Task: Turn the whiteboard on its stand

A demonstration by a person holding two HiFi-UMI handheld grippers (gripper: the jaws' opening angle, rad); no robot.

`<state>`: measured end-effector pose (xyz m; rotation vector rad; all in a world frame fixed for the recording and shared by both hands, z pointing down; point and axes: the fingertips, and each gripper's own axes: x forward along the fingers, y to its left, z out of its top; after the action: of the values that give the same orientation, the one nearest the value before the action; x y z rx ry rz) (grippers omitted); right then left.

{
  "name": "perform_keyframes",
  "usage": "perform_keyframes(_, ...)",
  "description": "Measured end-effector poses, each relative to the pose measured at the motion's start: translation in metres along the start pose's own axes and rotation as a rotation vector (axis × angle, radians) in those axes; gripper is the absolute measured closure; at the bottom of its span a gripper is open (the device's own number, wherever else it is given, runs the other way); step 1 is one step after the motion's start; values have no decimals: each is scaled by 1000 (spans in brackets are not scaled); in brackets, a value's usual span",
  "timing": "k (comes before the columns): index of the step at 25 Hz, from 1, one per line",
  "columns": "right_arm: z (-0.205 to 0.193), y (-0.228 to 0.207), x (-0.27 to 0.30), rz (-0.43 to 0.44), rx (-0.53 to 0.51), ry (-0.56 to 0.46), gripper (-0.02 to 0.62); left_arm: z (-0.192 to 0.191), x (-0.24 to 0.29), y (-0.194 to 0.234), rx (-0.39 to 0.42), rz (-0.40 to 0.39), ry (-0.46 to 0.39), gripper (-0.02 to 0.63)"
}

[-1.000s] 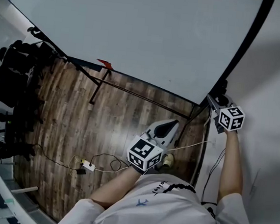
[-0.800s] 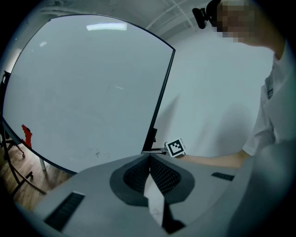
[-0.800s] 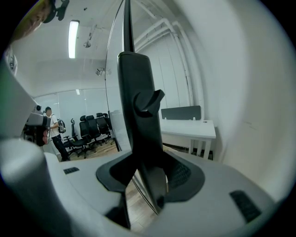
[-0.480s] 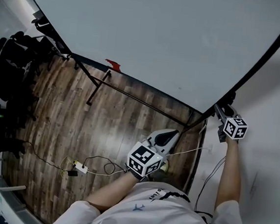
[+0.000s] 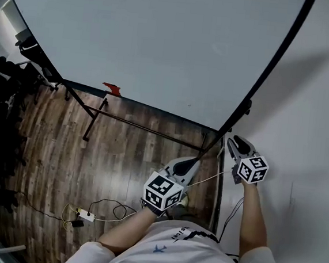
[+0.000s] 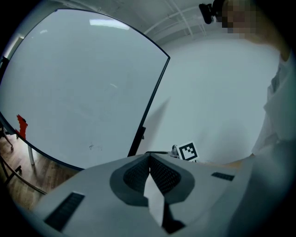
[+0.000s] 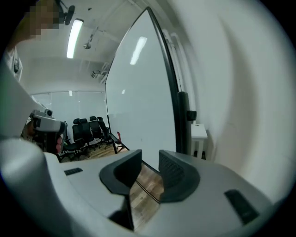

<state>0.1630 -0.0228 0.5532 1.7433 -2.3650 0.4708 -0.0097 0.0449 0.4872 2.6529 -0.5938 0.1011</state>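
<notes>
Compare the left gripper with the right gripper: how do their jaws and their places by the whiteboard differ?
The left gripper's jaws meet at the tips; the right gripper's stand apart and are closing. The left gripper is low over the wooden floor, short of the whiteboard; the right gripper is higher, nearer its black side edge. Both hold nothing.

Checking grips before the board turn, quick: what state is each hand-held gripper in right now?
Left hand-held gripper: closed, holding nothing.
Right hand-held gripper: open, jaws closing, nothing between them.
</notes>
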Motion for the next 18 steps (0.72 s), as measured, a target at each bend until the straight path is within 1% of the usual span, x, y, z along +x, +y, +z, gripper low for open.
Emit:
perform_keyframes(1,0,14,-4,-1,-15,-10,493,-1,-1,-4,4,-8,2,594)
perform_keyframes(2,1,29,-7,2,-27,-18,516,-1,-2,-6,7,-14,3,594)
perform_keyframes(4,5,58,-13,15,-42,-34,534,0,-4,-10,13,-16,4,594)
perform_keyframes(9,18,119,-33,38,-39,-68,554,4,-15,-13,37,-7,6,594)
perform_keyframes(12,31,150,-46,47,-16,-91,566,11,-26,-14,57,5,-3,594)
perform_keyframes(15,42,173,-57,62,10,-110,574,21,-35,-19,79,11,-25,594)
perform_keyframes(18,55,193,-63,90,-2,-128,581,30,-41,-23,83,4,-49,594)
